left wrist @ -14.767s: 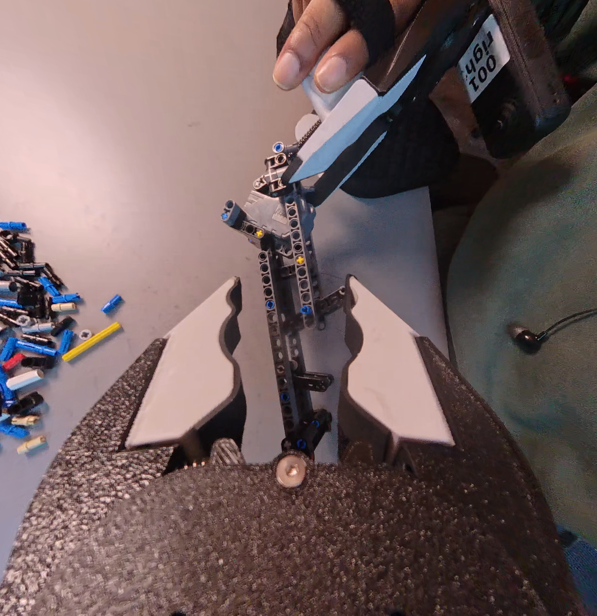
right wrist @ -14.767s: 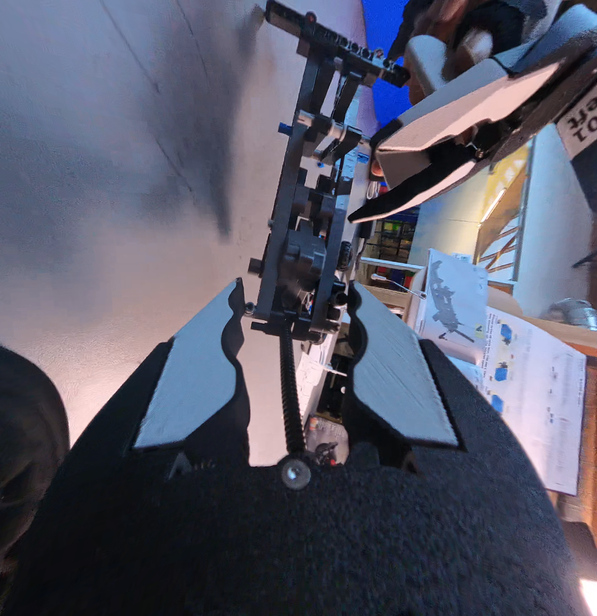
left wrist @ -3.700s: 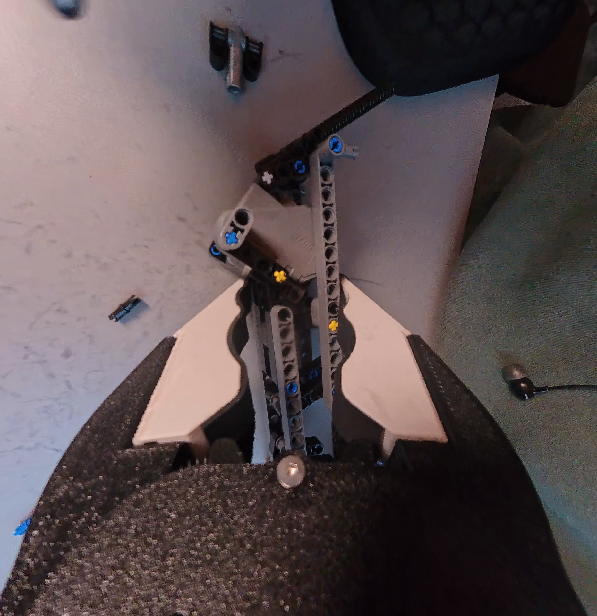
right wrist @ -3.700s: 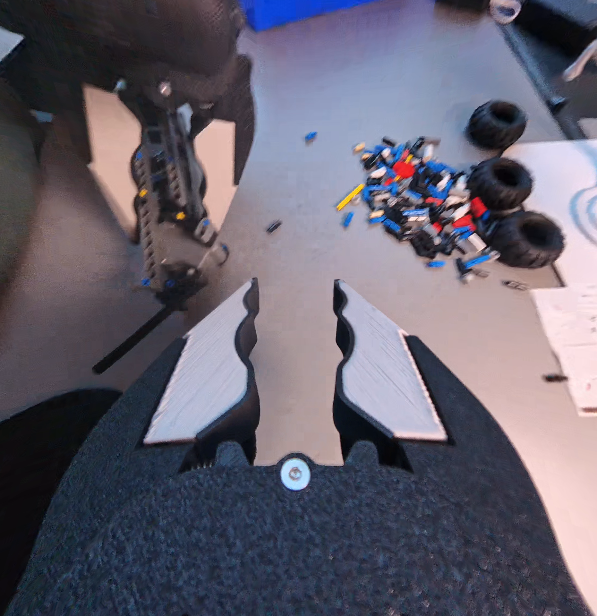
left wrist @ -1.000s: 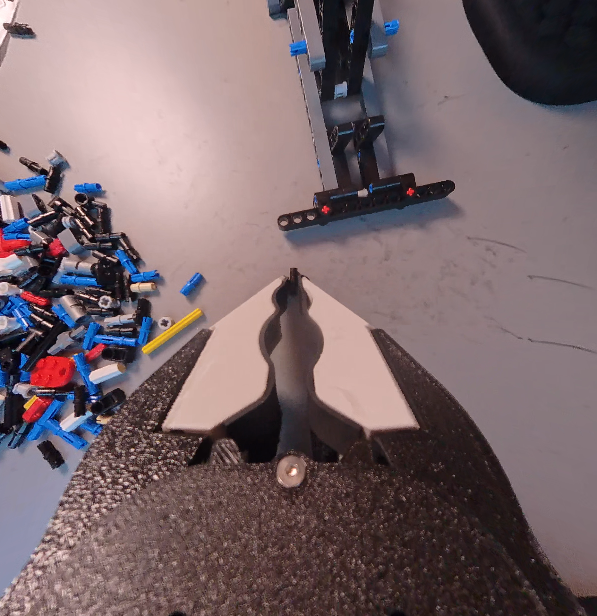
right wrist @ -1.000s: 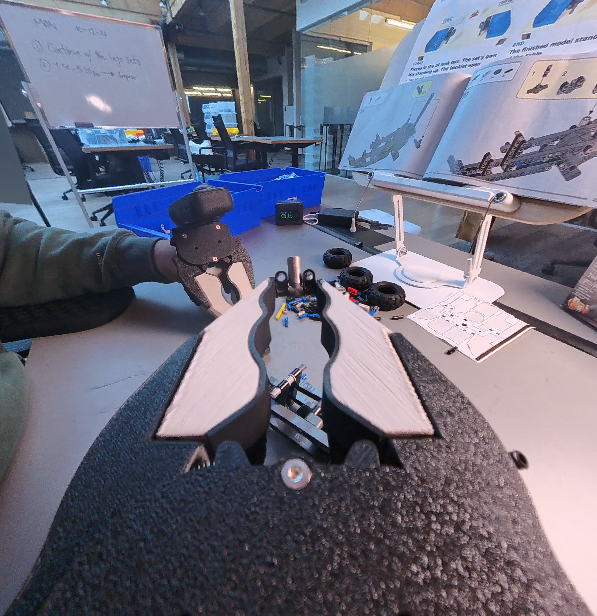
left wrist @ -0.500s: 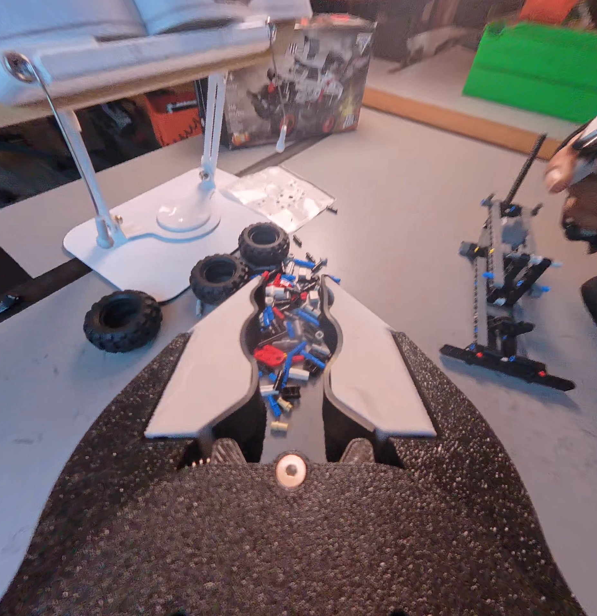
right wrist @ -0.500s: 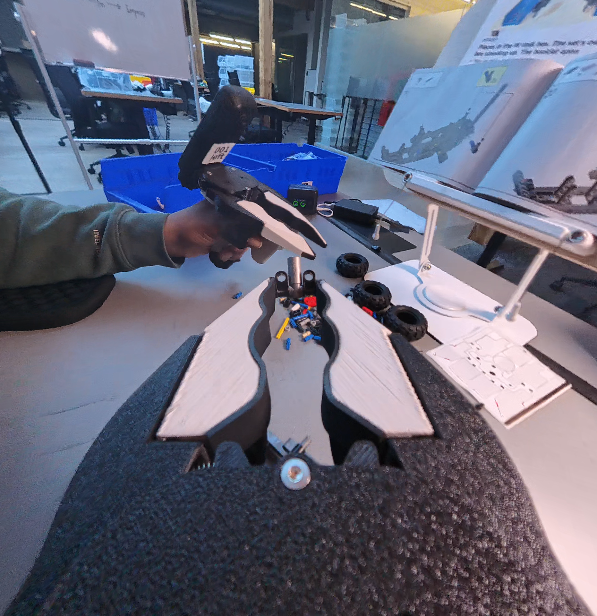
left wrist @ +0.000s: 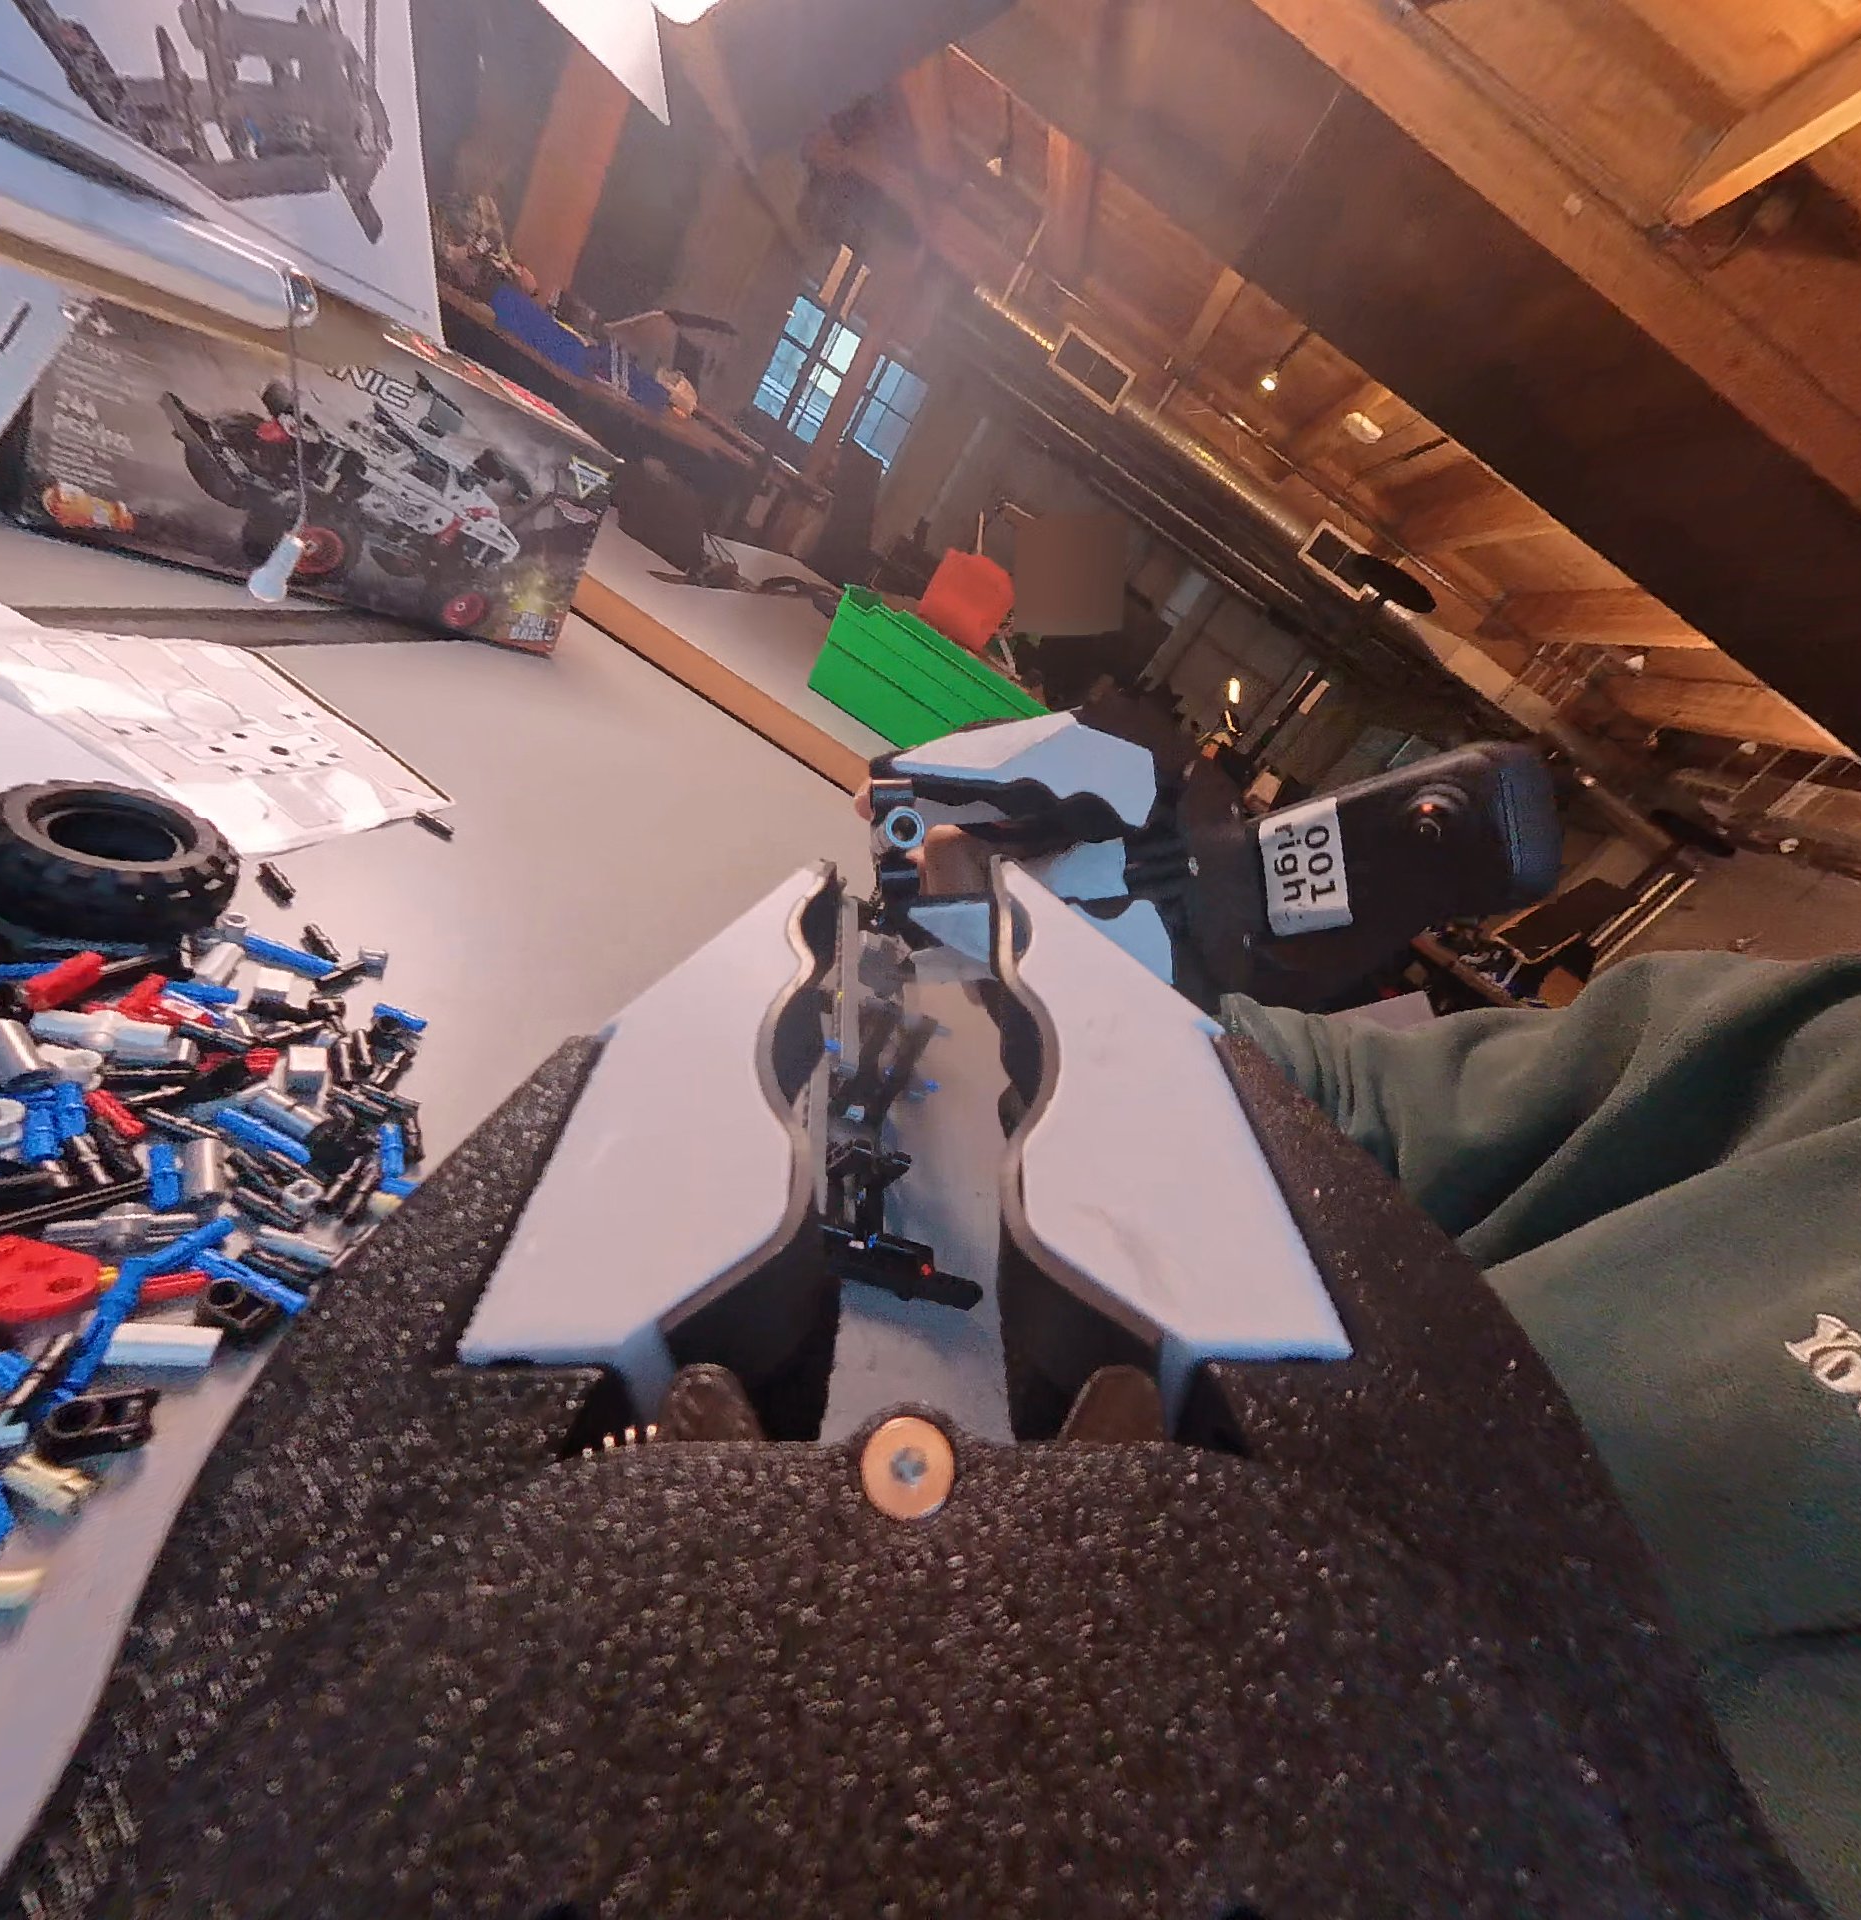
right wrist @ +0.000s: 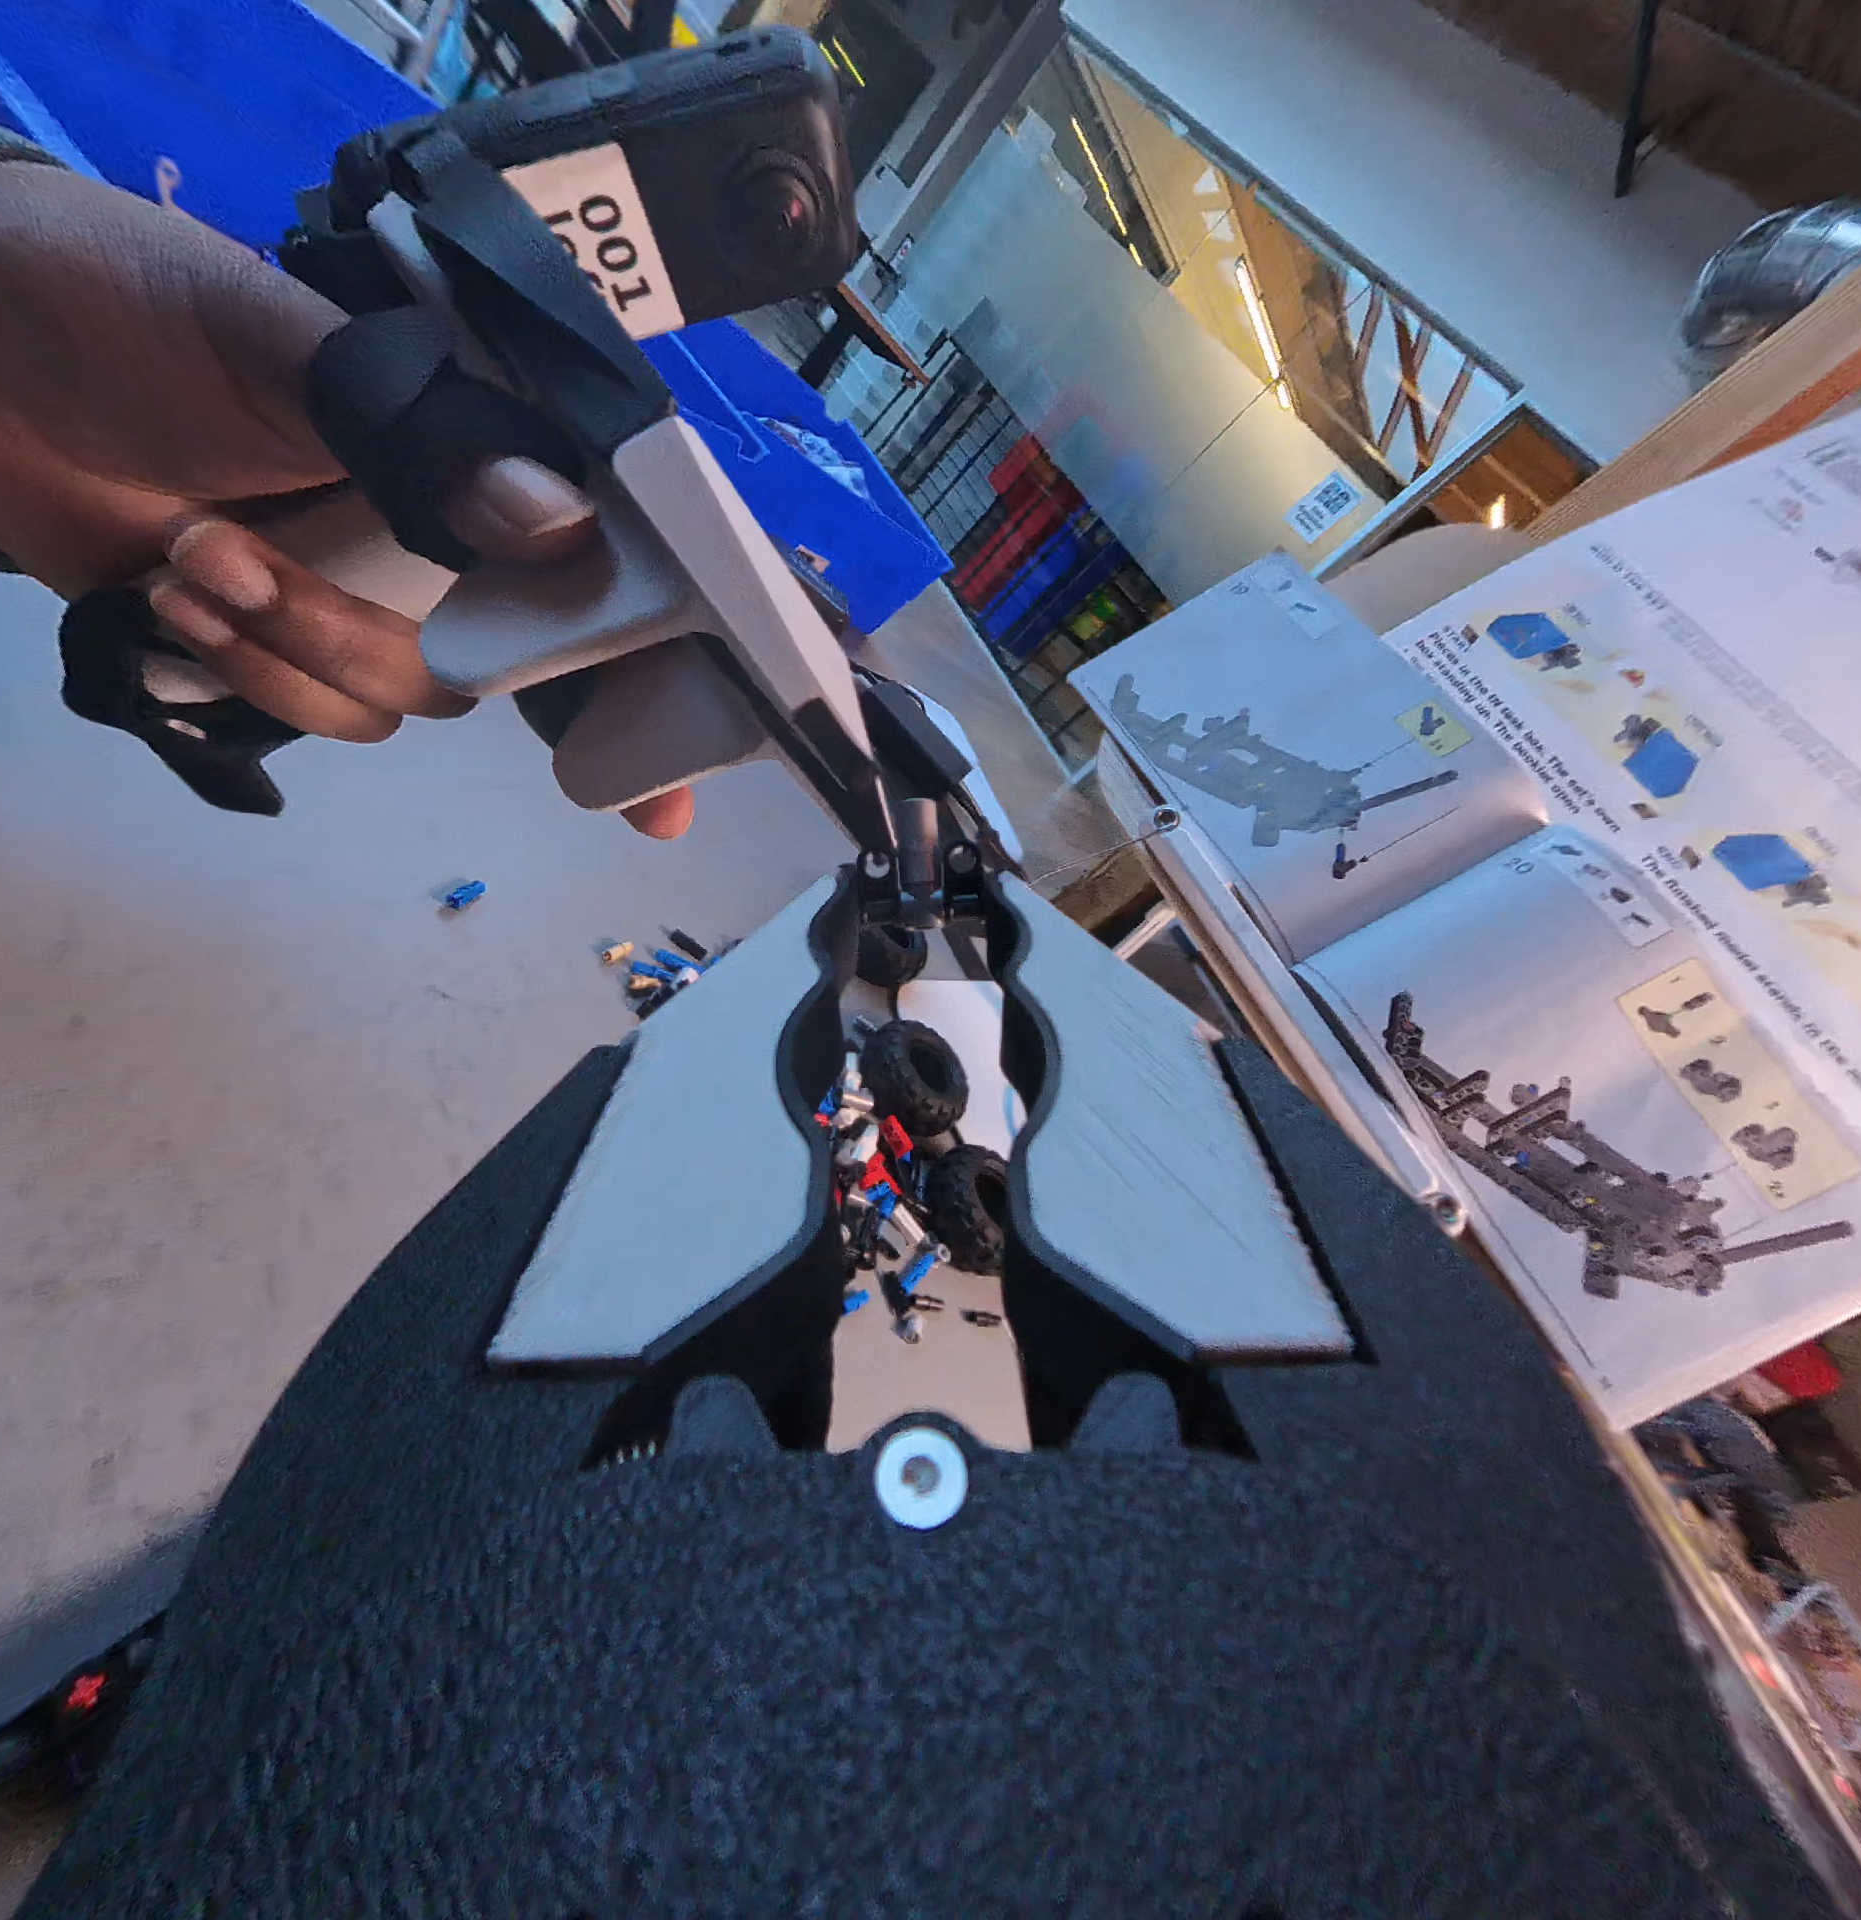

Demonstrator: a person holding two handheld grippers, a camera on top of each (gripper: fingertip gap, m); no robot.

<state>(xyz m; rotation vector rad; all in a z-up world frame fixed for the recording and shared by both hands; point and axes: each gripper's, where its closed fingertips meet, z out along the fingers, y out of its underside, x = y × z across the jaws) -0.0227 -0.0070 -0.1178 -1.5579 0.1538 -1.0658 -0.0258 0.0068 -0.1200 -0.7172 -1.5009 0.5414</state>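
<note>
The right gripper pinches a small black connector piece at its tips, while the left gripper, jaws apart and empty, hovers beside it above the dark frame assembly, seemingly to help.

**Printed and lettered surfaces in the two wrist views.**
In the left wrist view, a white label with dark characters is borne by the black body of the right gripper, behind the small black piece clamped in it. Branding and numerals are carried by the product box at upper left, and white lettering is seen on the green sleeve at the right edge. In the right wrist view, a similar white label is fixed to the left gripper at upper left. Printed lines and page numbers are shown on the open instruction booklet at right, and a small sign, too small to read, is mounted on the glass wall.
</note>
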